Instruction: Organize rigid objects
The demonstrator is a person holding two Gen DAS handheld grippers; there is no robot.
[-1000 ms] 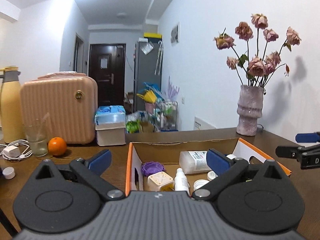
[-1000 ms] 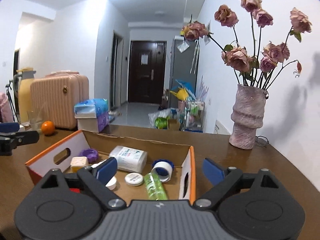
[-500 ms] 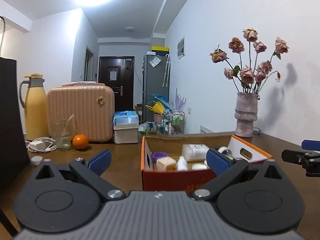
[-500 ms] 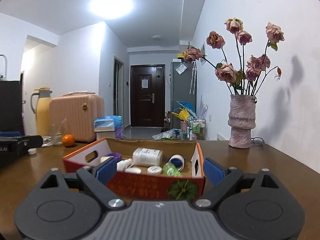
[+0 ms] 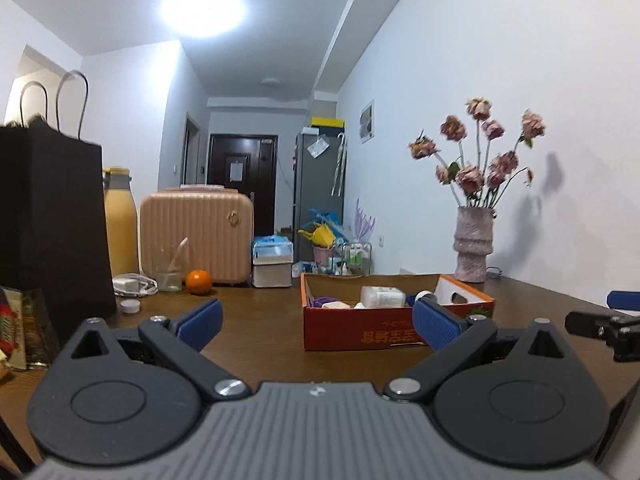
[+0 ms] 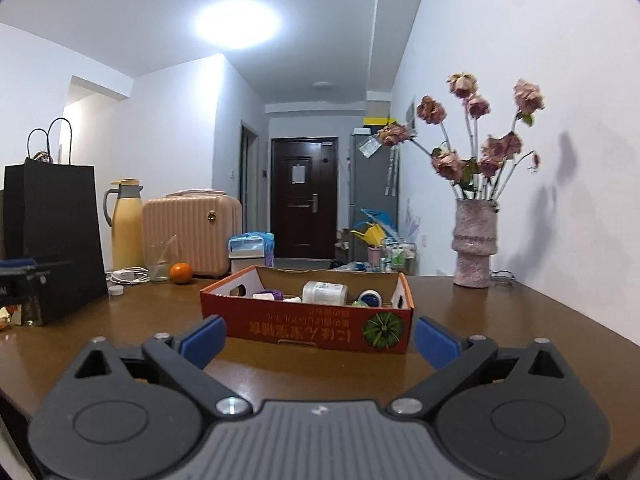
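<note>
Left hand-held gripper (image 5: 316, 322) and right hand-held gripper (image 6: 318, 338), both wide and empty, facing red cardboard box (image 6: 308, 330) on brown wooden surface (image 6: 120, 332).

— What colours are you seeing?
— My left gripper (image 5: 316, 322) and right gripper (image 6: 319, 338) are showing blue pads on black. The box (image 6: 308, 326) is glowing red with orange print and a green pumpkin.
— And behind?
— A pink ribbed suitcase (image 6: 192, 230), an orange (image 6: 181, 272), a black bag (image 6: 56, 236), all sitting on the brown counter (image 6: 500, 320).

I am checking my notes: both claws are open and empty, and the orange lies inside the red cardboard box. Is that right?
Not quite. In the right wrist view the orange sits on the table beside the glass, outside the red cardboard box. The left claw and right claw are indeed open and empty.
</note>
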